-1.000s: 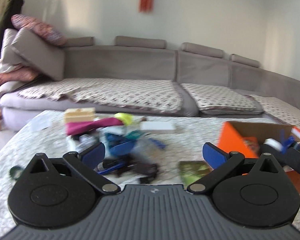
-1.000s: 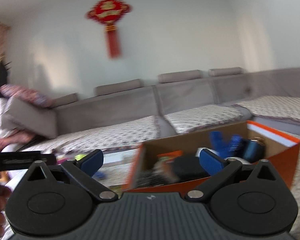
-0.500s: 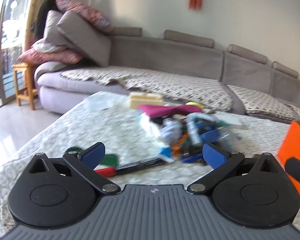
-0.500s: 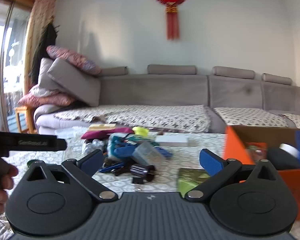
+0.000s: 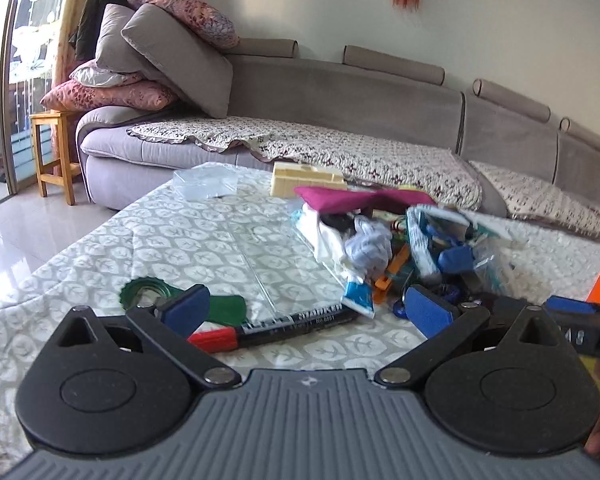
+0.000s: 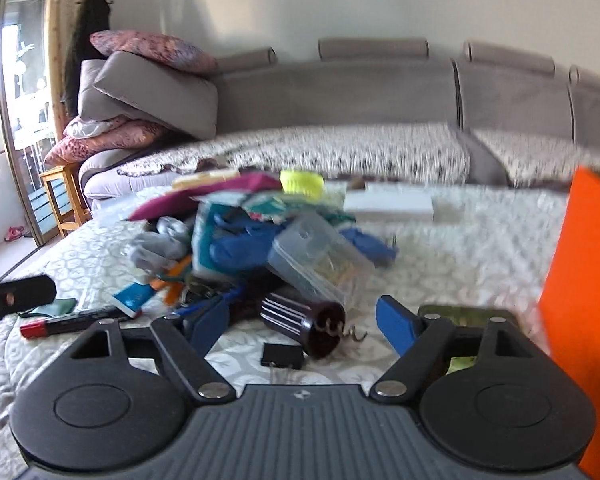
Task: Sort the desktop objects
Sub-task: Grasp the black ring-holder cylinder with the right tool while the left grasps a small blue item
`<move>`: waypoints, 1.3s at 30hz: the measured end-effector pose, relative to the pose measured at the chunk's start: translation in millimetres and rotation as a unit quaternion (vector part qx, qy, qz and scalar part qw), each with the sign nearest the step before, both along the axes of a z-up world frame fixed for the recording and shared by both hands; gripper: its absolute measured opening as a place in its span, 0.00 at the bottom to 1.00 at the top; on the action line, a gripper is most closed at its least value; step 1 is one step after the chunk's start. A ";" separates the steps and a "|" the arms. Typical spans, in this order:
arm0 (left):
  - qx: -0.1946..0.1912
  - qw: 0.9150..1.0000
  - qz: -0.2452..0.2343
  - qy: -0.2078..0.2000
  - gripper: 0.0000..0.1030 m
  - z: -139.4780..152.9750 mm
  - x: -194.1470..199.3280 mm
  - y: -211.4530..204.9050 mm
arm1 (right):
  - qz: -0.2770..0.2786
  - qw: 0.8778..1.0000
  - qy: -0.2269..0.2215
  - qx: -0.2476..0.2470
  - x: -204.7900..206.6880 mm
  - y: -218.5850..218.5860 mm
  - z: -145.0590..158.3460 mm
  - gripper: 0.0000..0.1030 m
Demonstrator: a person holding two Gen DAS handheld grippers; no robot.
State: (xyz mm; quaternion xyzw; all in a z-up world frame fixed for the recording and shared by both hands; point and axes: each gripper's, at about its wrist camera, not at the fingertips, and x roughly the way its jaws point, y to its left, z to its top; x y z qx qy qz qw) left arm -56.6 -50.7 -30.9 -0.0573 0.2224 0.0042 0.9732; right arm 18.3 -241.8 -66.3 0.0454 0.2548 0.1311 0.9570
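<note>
Desktop clutter (image 6: 260,248), a soft heap of cloth, crinkly bags and a clear plastic box, lies mid-table left of the orange box (image 6: 584,300). Having swung from that box to the pile, the right gripper (image 6: 304,324) has just been narrowing, still empty, around a ribbed dark corkscrew (image 6: 304,320). The left gripper (image 5: 306,308) gapes wide over a smooth red-capped marker (image 5: 276,330), so the next pick looks imminent.

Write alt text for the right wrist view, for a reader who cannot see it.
The right gripper, jaws open and just closing a little, hovers over a dark ribbed corkscrew lying at the near edge of a jumbled pile of small objects on a patterned tablecloth. An orange box stands right; a grey sofa behind.
</note>
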 end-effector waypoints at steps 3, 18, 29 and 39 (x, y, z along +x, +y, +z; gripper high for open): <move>0.017 1.000 -0.002 0.007 1.00 -7.5 5.9 -4.8 | 0.005 0.999 0.028 0.018 7.6 -3.1 -3.6 0.77; 0.084 0.995 -0.047 0.033 0.75 -12.4 54.3 -39.6 | 0.015 0.997 0.064 0.050 16.6 4.6 -2.5 0.62; 0.083 0.993 -0.046 0.068 0.38 -20.7 59.4 -36.9 | 0.017 0.997 0.064 0.045 20.3 3.7 -1.7 0.52; 0.092 0.993 -0.044 0.061 0.11 -15.3 47.4 -44.0 | 0.020 0.999 0.041 0.018 4.4 7.6 1.5 0.35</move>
